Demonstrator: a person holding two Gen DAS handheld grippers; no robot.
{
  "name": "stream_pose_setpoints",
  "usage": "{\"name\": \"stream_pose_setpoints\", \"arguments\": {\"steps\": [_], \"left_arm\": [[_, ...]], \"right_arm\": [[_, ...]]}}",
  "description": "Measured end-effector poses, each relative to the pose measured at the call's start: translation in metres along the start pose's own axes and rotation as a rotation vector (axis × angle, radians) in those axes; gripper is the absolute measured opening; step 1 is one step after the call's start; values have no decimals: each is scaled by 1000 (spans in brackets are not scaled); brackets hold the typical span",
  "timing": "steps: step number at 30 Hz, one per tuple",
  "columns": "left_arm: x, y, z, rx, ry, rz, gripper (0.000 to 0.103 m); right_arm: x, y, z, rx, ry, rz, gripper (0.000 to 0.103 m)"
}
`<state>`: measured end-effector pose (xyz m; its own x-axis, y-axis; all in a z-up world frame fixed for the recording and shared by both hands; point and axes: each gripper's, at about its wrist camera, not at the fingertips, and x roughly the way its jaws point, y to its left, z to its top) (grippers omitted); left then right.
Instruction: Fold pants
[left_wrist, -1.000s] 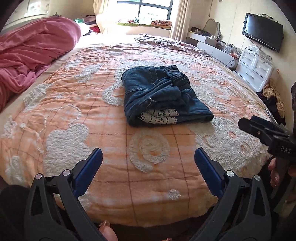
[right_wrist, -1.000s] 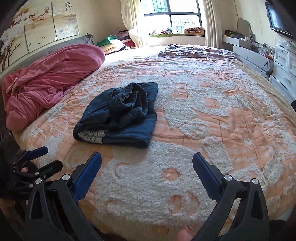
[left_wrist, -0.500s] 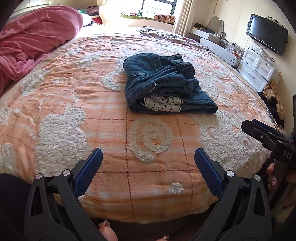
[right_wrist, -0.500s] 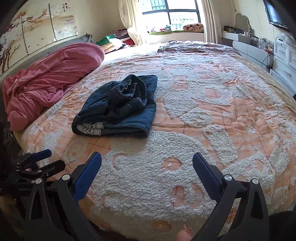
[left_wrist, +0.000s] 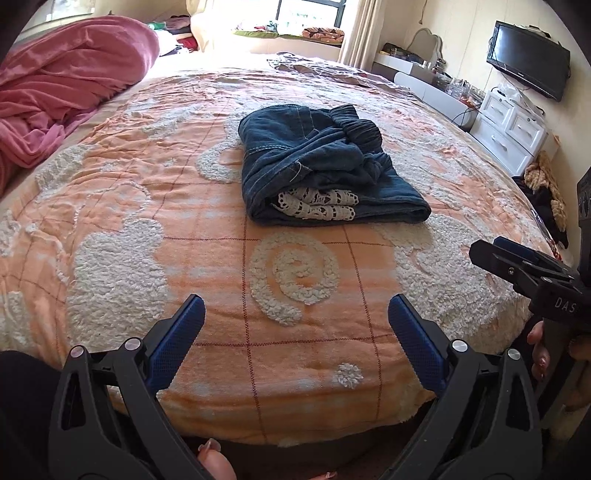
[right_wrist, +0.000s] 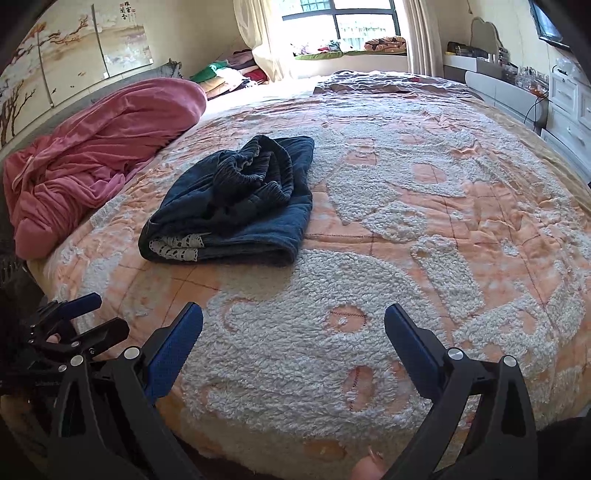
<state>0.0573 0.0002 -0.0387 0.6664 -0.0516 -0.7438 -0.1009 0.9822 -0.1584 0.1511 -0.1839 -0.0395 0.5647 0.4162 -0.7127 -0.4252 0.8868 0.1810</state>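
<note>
The dark blue denim pants (left_wrist: 325, 166) lie folded in a bundle on the orange bedspread (left_wrist: 147, 206), with white lace trim showing at the near end and the elastic waistband bunched on top. They also show in the right wrist view (right_wrist: 240, 206), left of centre. My left gripper (left_wrist: 295, 332) is open and empty, over the near edge of the bed, well short of the pants. My right gripper (right_wrist: 293, 339) is open and empty, over the bedspread (right_wrist: 424, 221), right of the pants. Each gripper shows at the edge of the other's view.
A pink blanket (left_wrist: 62, 85) is heaped at the left side of the bed (right_wrist: 92, 155). A white dresser (left_wrist: 509, 129) and a wall TV (left_wrist: 528, 74) stand at the right. A window seat with clothes (right_wrist: 343, 48) lies beyond the bed.
Both grippers have shifted slightly, so the pants sit a little differently in each view. The pants have not moved. Both grippers stay open.
</note>
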Motion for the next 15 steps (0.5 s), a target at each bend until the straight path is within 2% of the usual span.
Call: {"name": "stream_pose_setpoints", "arguments": {"steps": [15], "left_arm": [[-4,-1,2,1,-7,4,93]], "right_arm": [[1,0,1,-2,1,3,98]]}}
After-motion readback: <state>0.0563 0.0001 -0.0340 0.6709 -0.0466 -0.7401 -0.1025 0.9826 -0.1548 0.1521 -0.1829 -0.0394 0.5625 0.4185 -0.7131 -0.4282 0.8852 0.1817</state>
